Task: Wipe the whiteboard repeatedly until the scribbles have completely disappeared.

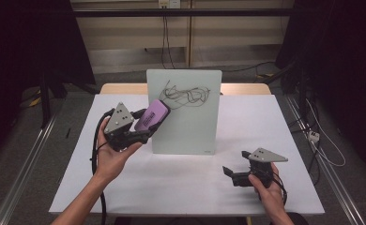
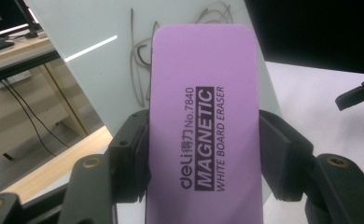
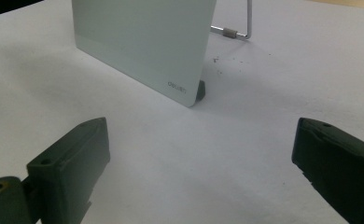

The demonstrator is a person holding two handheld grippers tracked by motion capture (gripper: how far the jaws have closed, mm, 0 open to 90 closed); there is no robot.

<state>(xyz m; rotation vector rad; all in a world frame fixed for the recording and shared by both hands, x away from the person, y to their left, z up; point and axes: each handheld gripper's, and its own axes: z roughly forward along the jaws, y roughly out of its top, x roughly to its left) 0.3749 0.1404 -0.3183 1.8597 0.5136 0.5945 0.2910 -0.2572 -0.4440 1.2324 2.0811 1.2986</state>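
Whiteboard (image 1: 186, 126) with scribbles (image 1: 186, 95) stands just behind eraser (image 1: 152, 116).

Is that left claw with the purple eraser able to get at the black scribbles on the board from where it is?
Probably yes. The left claw grips the eraser at the board's left edge, and nothing stands between it and the scribbles just up and to the right.

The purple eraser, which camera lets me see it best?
The left gripper view: the purple eraser is close up there, its printed label readable, clamped between the left gripper's jaws. The high view shows it small and tilted against the whiteboard.
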